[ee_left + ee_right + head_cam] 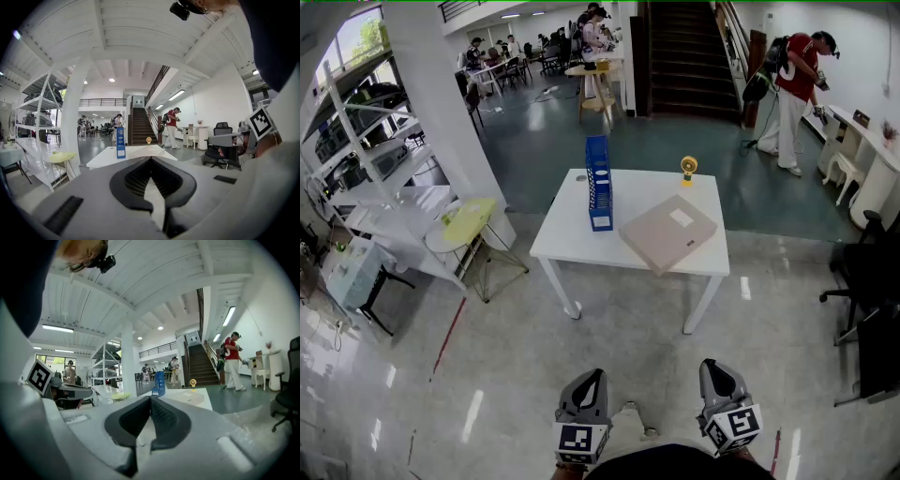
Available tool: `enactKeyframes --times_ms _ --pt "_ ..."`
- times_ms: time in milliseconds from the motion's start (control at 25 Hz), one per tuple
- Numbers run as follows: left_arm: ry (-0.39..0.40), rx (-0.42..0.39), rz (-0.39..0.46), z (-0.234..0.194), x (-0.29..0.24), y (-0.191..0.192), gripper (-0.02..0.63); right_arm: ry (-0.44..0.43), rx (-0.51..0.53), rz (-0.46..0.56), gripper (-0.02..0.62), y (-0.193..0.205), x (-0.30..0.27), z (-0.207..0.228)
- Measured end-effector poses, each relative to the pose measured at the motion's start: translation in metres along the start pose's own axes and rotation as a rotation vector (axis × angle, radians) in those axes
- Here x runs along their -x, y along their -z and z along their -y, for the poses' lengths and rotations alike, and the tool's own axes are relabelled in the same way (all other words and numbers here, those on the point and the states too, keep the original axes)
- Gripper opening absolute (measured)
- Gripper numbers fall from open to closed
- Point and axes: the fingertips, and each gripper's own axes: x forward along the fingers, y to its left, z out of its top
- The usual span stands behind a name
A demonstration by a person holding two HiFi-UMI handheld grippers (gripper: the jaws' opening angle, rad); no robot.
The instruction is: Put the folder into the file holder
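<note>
The folder (667, 232), a flat beige item with a white label, lay on the right half of the white desk (572, 236), turned at an angle to the desk edges, with one corner close to the near edge. The blue file holder (599, 183) stood upright near the middle of the desk, just to the left of the folder and apart from it, with its narrow end facing me. A small yellow fan (688, 168) stood at the far edge, clear of both.

I stood well back from the desk, with open floor between us. My left tool (596, 375) and my right tool (710, 366) were low and close to my body. Each had its jaws fully closed, pad against pad, with nothing between them.

Step in hand, as I judged it: the approach. No contact had yet been made with the folder.

Requirements for the next move, as I judged them:
1. Close the gap to the near edge of the desk.
2. Open the jaws of one tool before reaching.
3. Grip the folder by an edge or by the near corner, as it lay flat.
4. Turn it upright to suit the holder's narrow slot.
5. Steady the holder with the other tool, since it looked liable to tip.
</note>
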Motion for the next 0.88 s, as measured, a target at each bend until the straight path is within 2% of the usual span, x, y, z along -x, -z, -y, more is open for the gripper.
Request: enactKeyframes --times_ms 440,720,880 --pt "-0.001 -0.013 -0.008 0.009 0.002 0.001 -0.002 0.001 -0.01 0.0 0.003 -0.002 0.012 0.005" --pt "0.025 -0.003 0.031 0.016 0.005 -0.004 -0.002 0.003 -0.006 -0.007 0.003 0.002 0.013 0.01" --pt "0.026 0.008 0.036 0.019 0.009 -0.003 -0.002 0.004 0.001 0.026 0.003 -0.003 0.015 0.008"
